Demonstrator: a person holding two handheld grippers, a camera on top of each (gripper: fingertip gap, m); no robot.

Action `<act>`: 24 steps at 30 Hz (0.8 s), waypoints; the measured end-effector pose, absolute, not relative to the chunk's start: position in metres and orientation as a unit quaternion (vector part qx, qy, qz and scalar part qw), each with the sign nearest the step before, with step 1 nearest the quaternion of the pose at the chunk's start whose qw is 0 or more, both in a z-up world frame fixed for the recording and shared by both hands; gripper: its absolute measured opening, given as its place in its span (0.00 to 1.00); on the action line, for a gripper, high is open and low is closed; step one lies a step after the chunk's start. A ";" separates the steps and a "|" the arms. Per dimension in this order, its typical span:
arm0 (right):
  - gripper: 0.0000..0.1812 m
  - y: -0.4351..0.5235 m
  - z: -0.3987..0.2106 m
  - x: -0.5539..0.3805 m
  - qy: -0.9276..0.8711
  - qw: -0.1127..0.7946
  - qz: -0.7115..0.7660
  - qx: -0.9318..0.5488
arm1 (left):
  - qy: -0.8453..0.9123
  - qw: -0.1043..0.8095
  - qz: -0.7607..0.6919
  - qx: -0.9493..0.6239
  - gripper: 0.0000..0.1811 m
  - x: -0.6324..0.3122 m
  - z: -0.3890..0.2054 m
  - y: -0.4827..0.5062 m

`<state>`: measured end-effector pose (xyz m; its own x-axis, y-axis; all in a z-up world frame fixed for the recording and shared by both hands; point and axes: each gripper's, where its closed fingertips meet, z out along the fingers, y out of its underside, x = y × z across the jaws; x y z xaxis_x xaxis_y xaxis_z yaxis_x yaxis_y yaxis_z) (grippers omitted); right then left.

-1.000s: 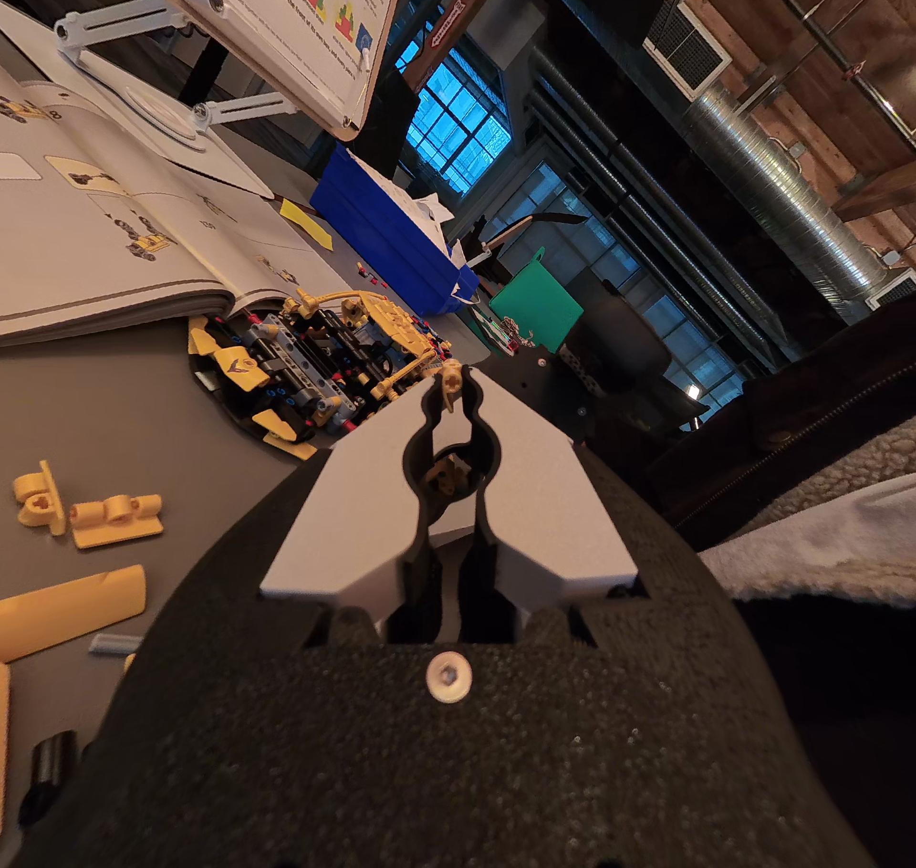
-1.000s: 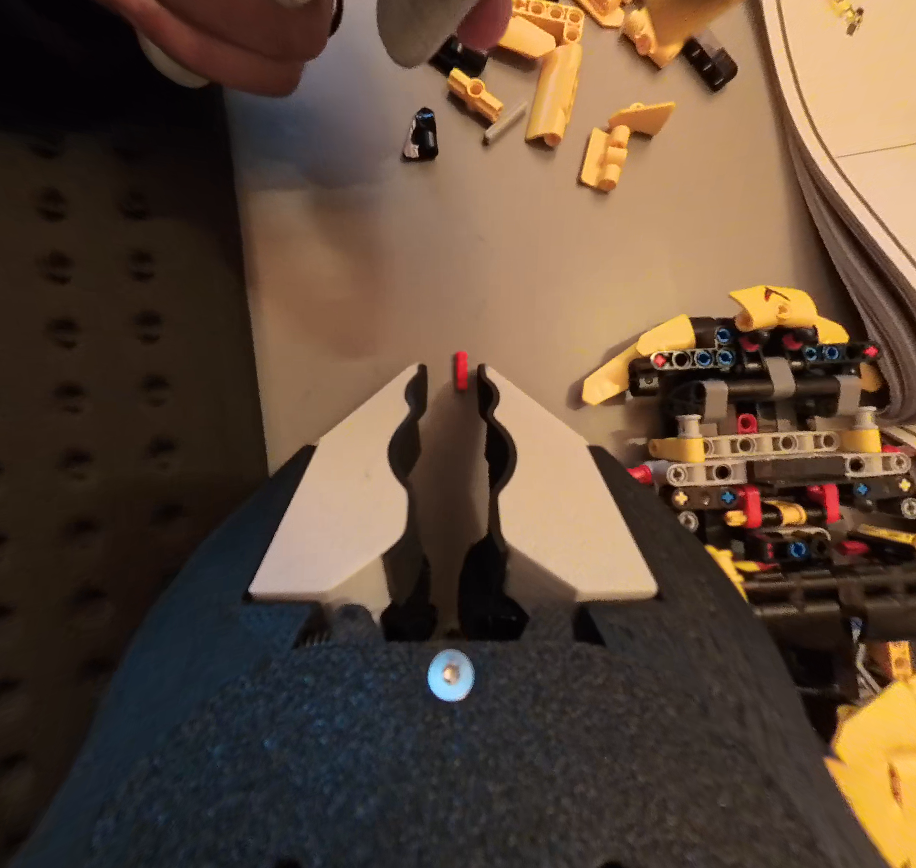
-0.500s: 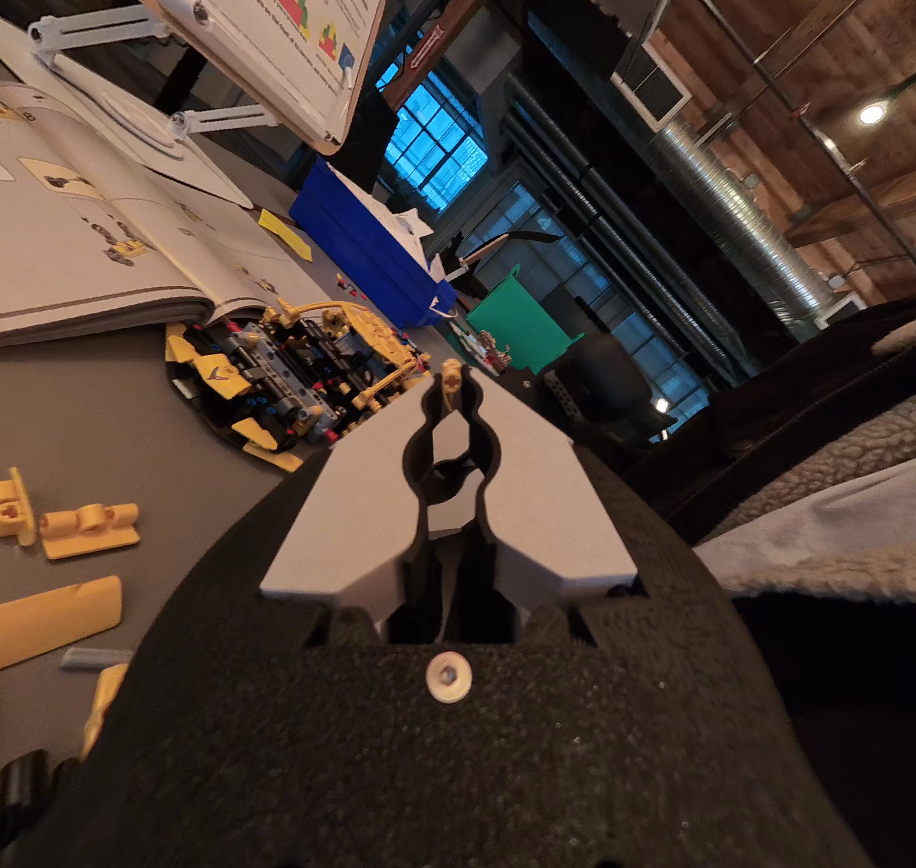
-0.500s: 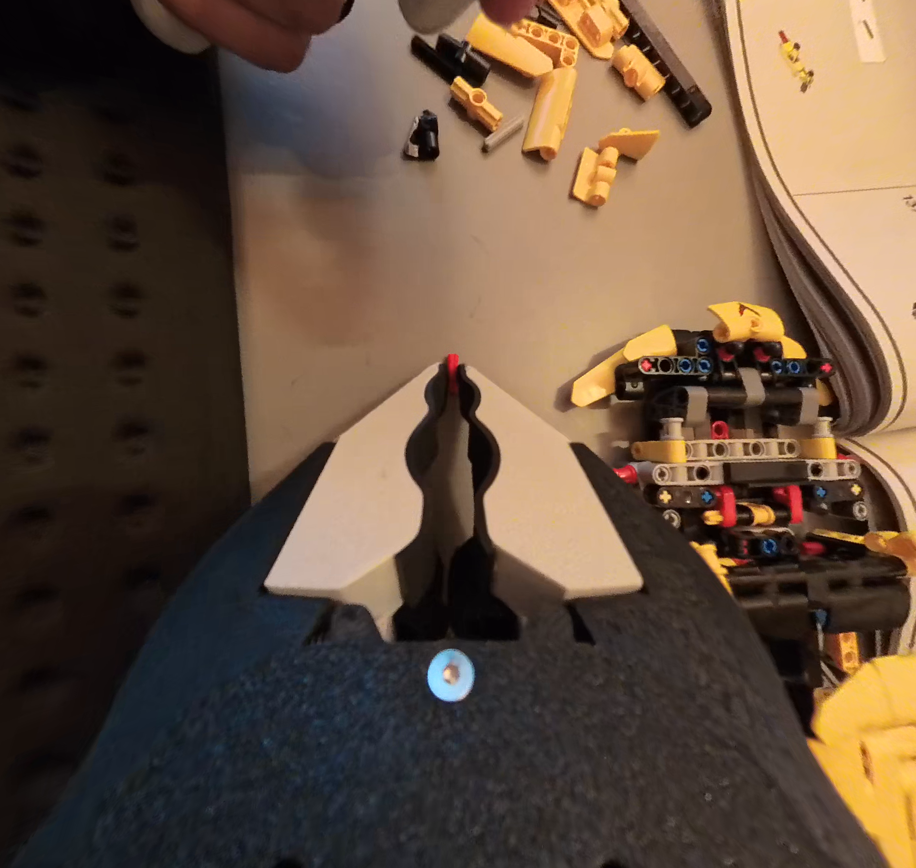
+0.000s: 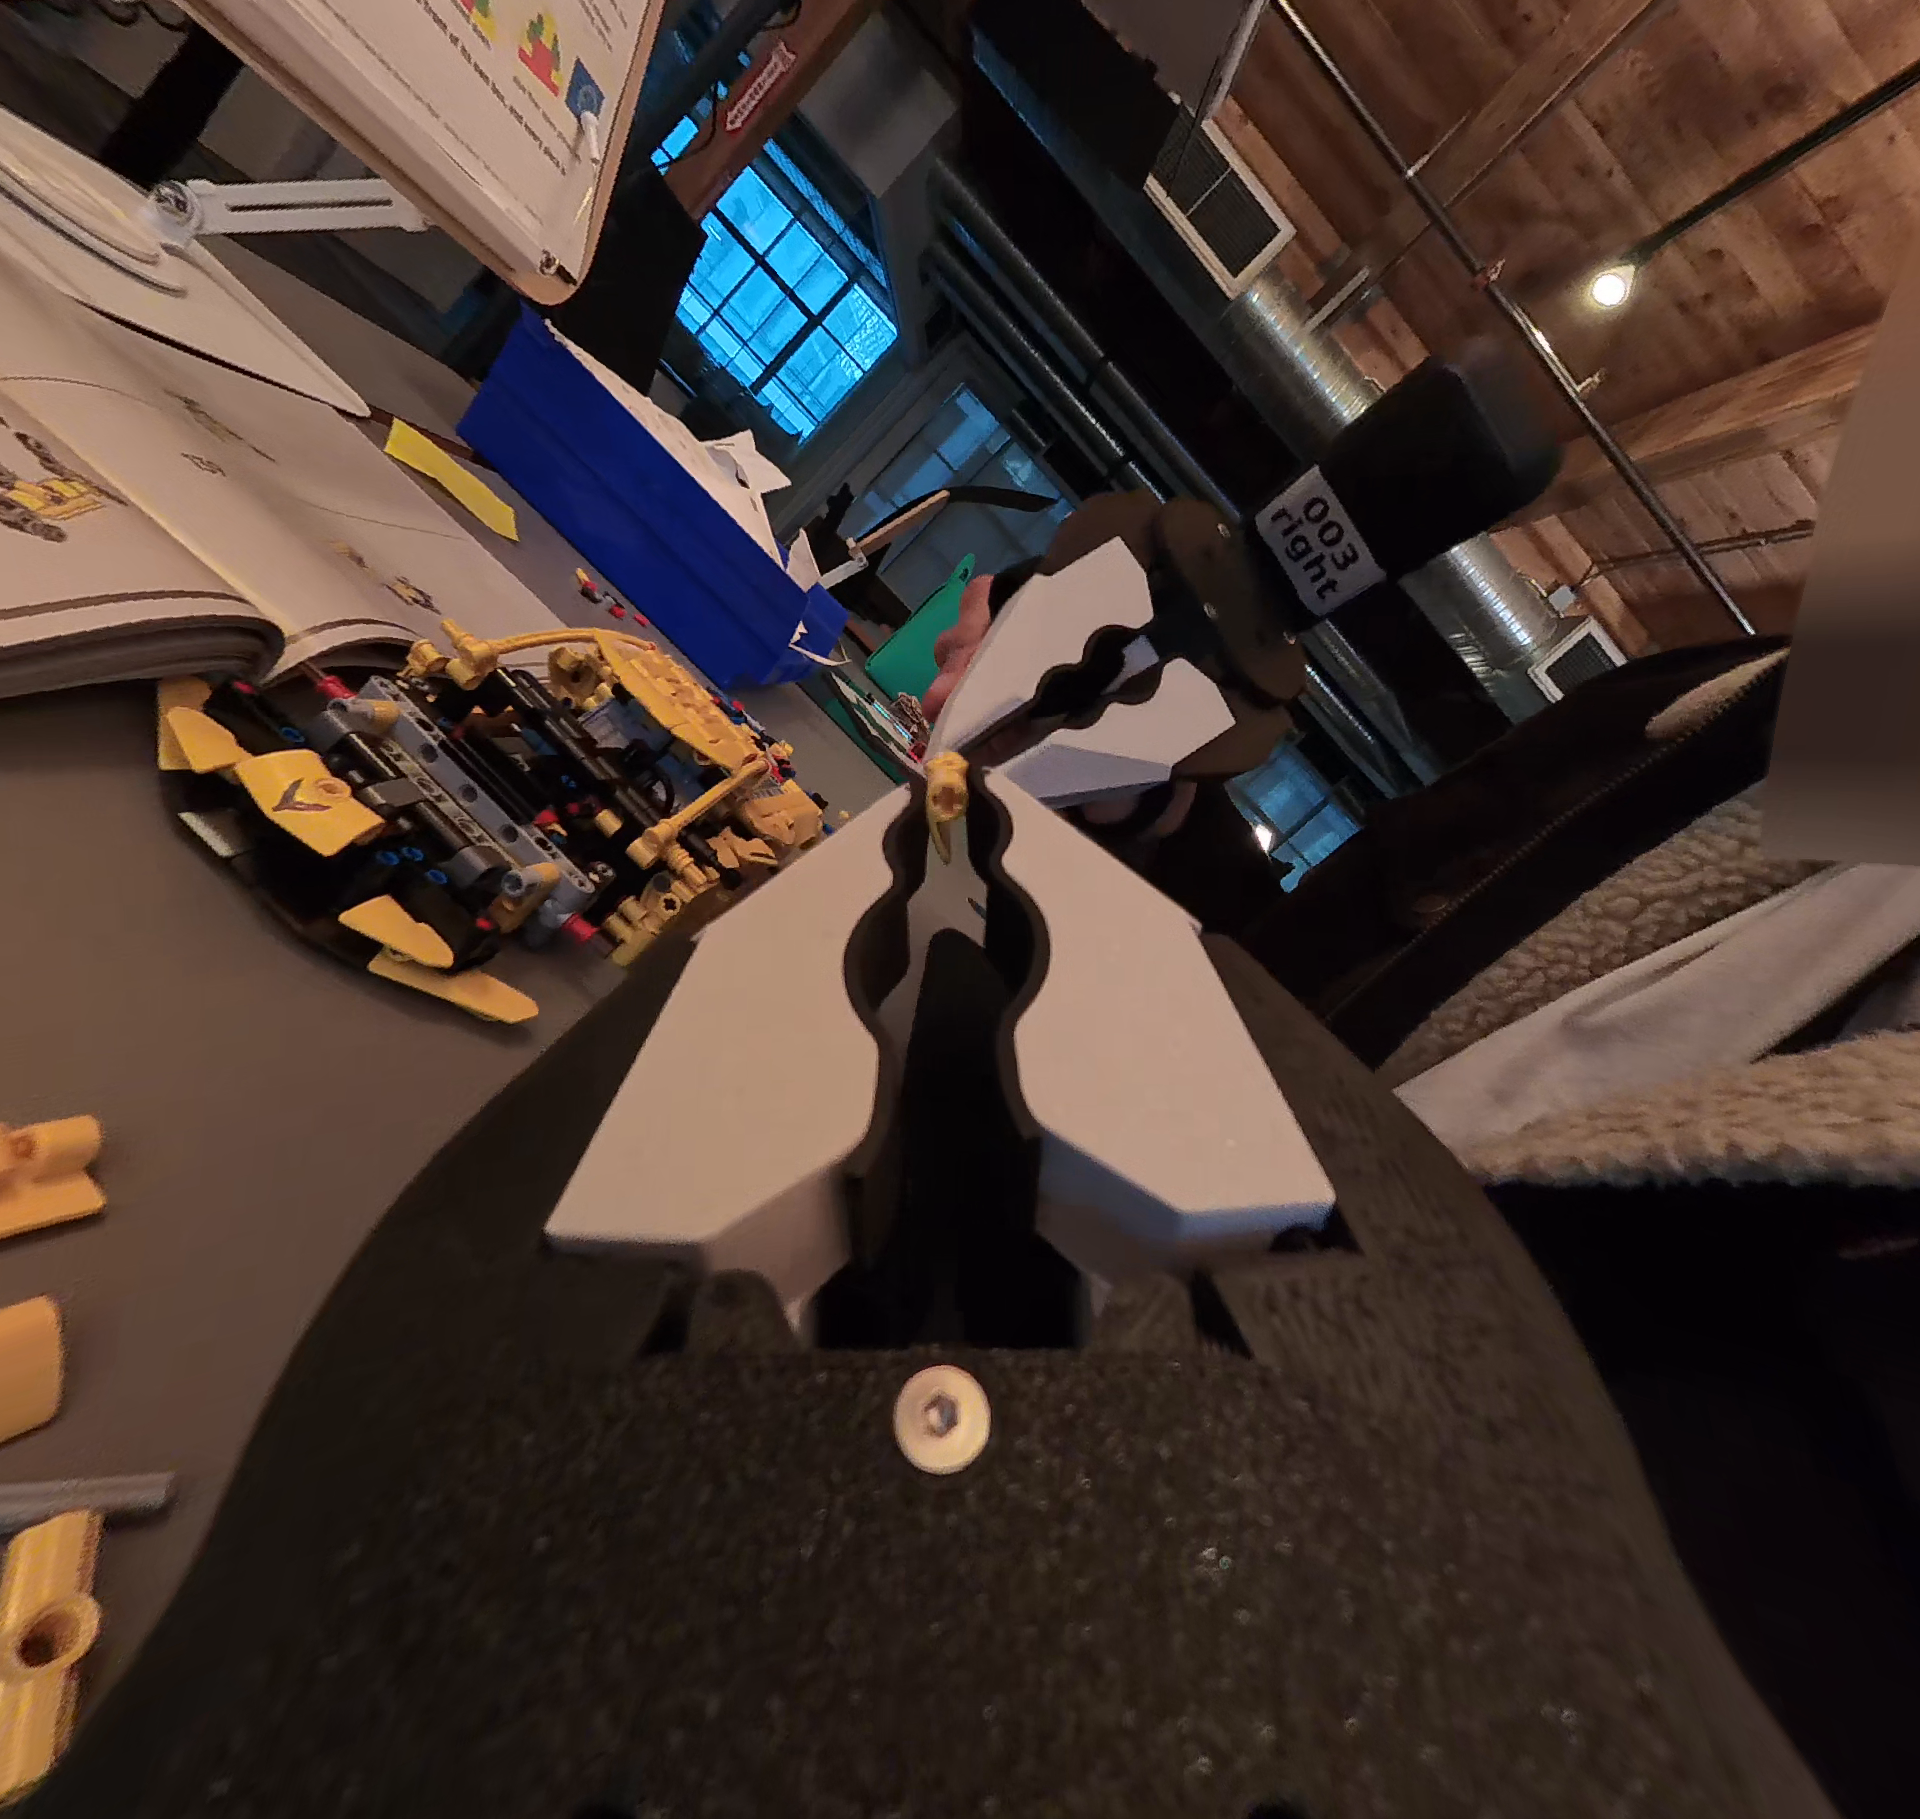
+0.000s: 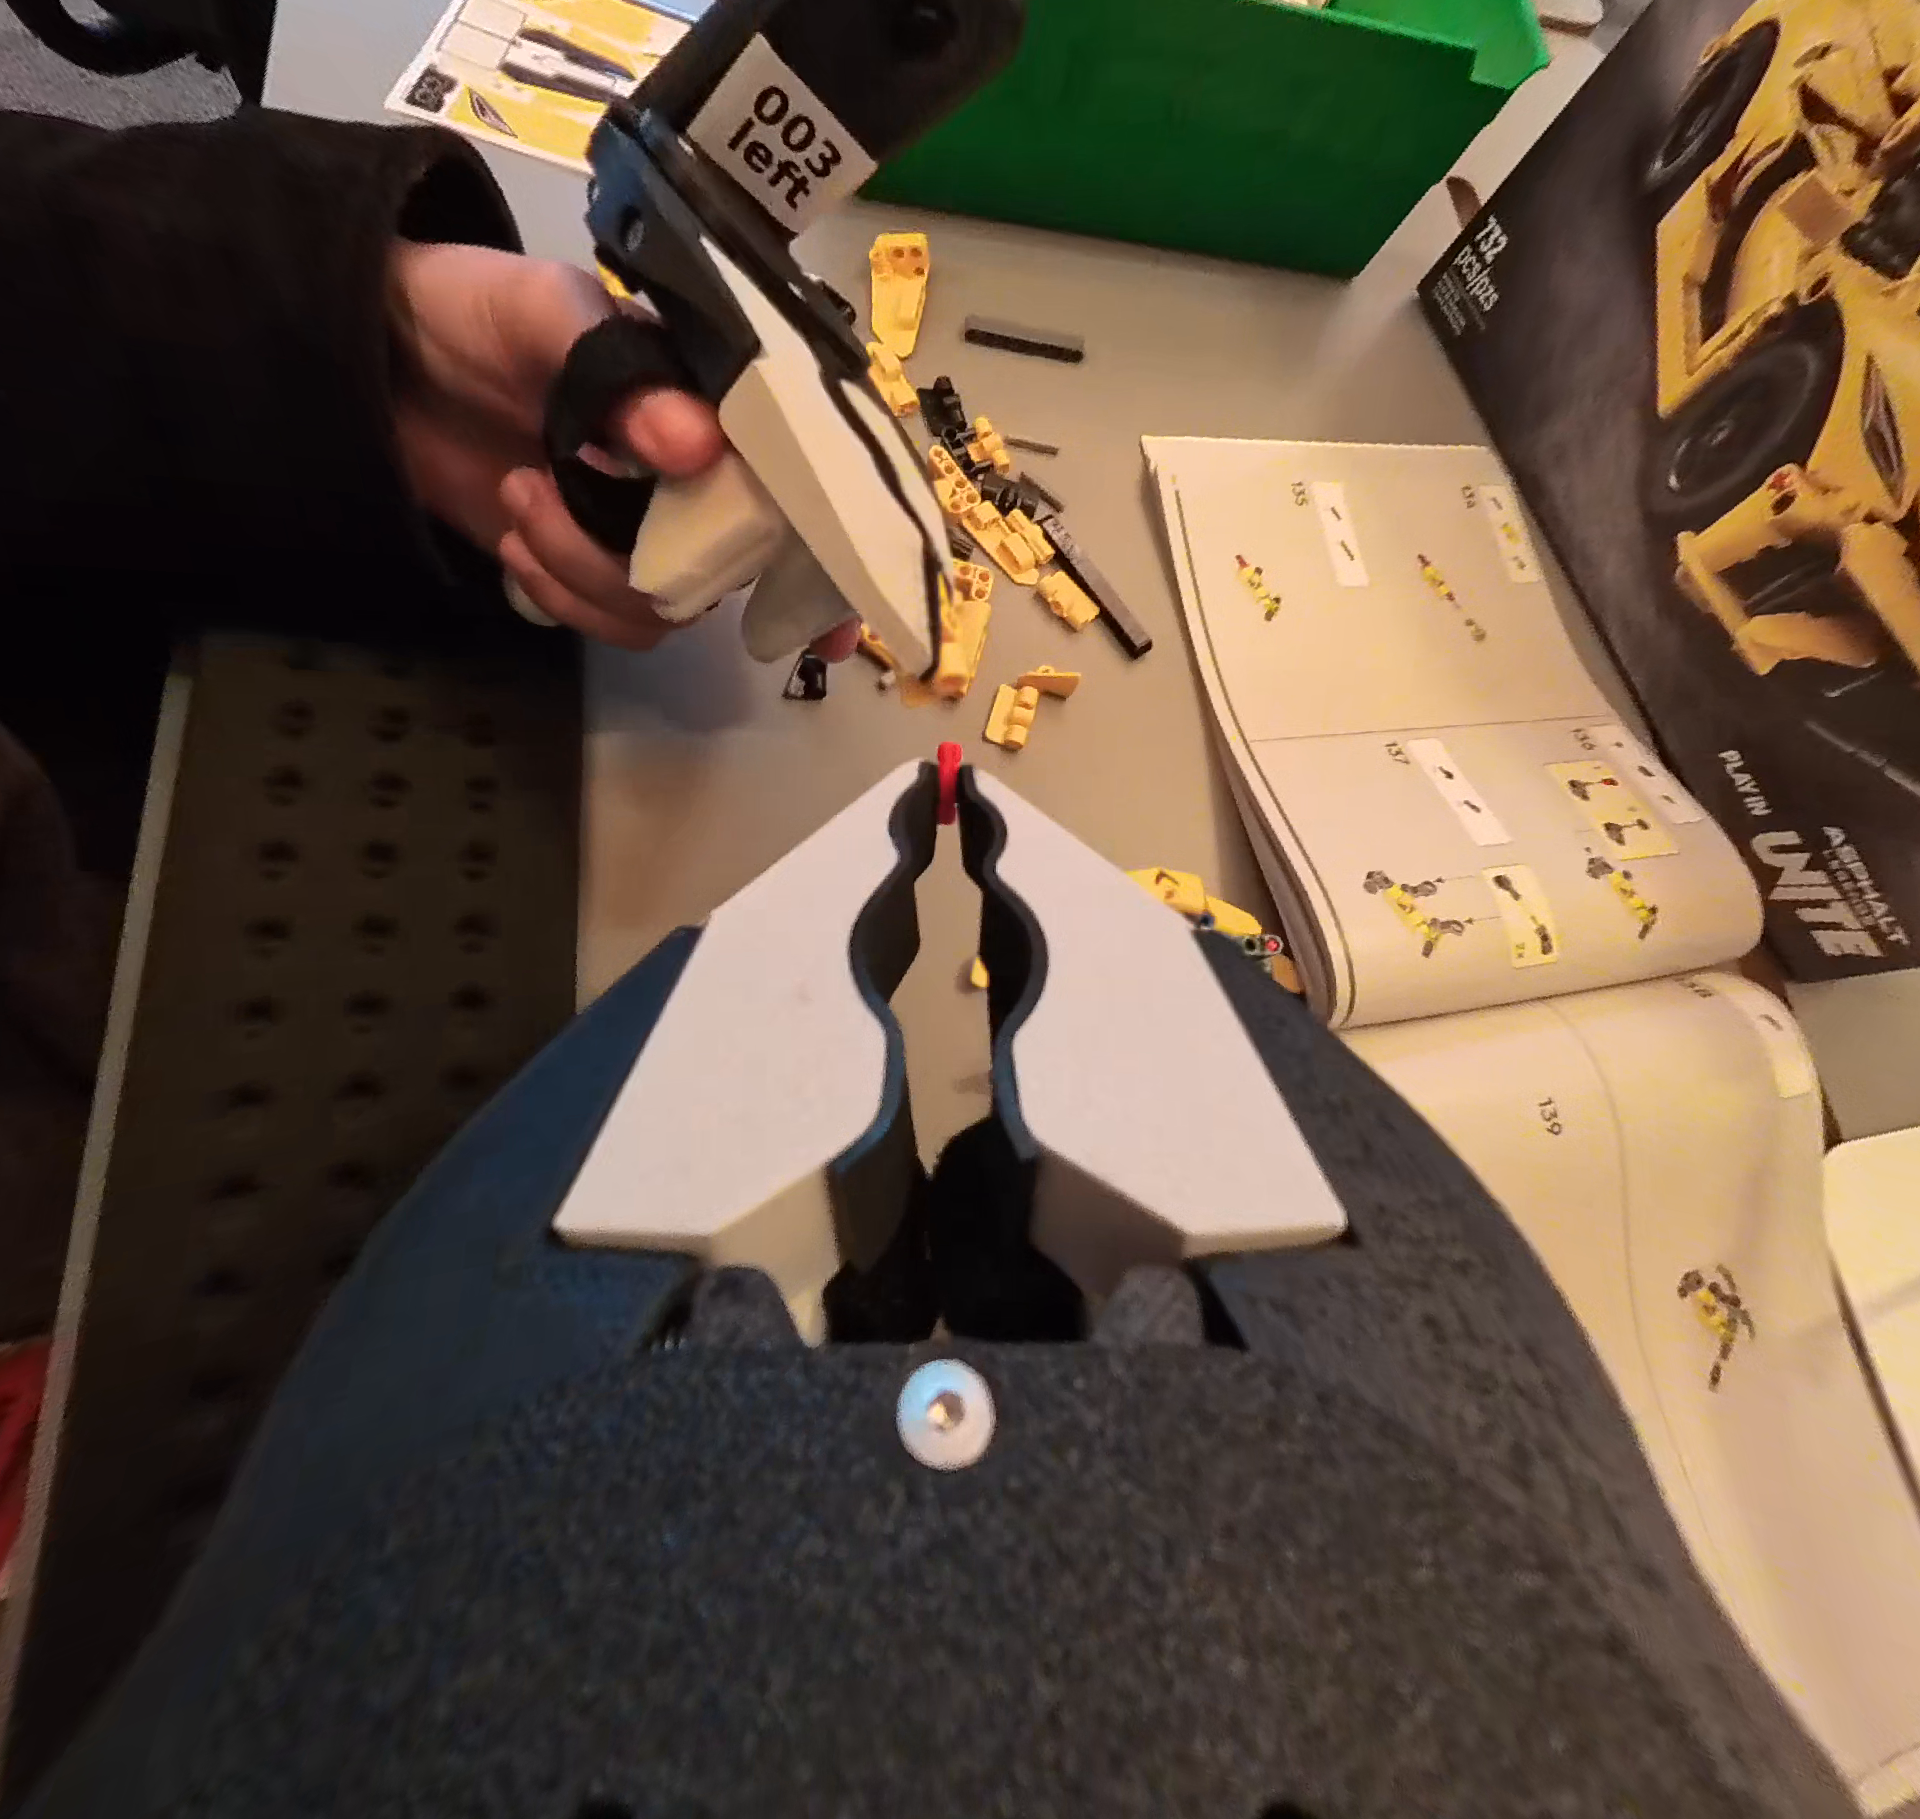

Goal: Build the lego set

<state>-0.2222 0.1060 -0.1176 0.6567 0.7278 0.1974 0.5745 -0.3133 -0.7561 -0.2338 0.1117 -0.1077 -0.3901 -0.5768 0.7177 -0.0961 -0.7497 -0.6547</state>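
Observation:
My left gripper [image 5: 943, 801] is shut on a small yellow connector piece [image 5: 945, 799] and holds it above the table. My right gripper [image 6: 948, 793] is shut on a small red pin [image 6: 947, 782]. In the left wrist view the right gripper [image 5: 940, 746] hangs just beyond the yellow piece, tips almost touching it. In the right wrist view the left gripper [image 6: 935, 663], held by a hand [image 6: 499, 419], is above the loose parts, a little beyond the red pin. The half-built yellow and black car [image 5: 488, 803] lies on the grey table [image 5: 187, 990] to the left.
An open instruction booklet [image 6: 1455, 751] and the set's box [image 6: 1714, 398] lie to the right. Loose yellow and black parts [image 6: 997, 512] are scattered ahead. A green bin [image 6: 1195, 107] and a sticker sheet [image 6: 530, 55] are at the back; a blue bin [image 5: 634, 512] stands beyond the car. Less than 4 cm separates the two grippers' tips.
My right gripper closed on the red pin and lifted it from the table. It has risen and tilted toward the left gripper, which still holds the yellow piece; the two now nearly meet.

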 end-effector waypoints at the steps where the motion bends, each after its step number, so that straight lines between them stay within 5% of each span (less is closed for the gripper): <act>1: 0.01 0.108 -0.118 -0.221 -0.412 0.427 0.071 -0.802 | 0.322 0.154 -0.769 -0.531 0.04 -0.233 -0.109 0.110; 24: 0.01 0.092 -0.126 -0.224 -0.487 0.387 0.056 -0.781 | 0.397 0.167 -0.730 -0.530 0.04 -0.228 -0.118 0.089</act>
<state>-0.2241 0.0924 -0.1263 0.5200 0.8035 0.2899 0.7169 -0.2261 -0.6595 -0.2278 0.0893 -0.1185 -0.3822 -0.6652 0.6414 -0.1776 -0.6283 -0.7575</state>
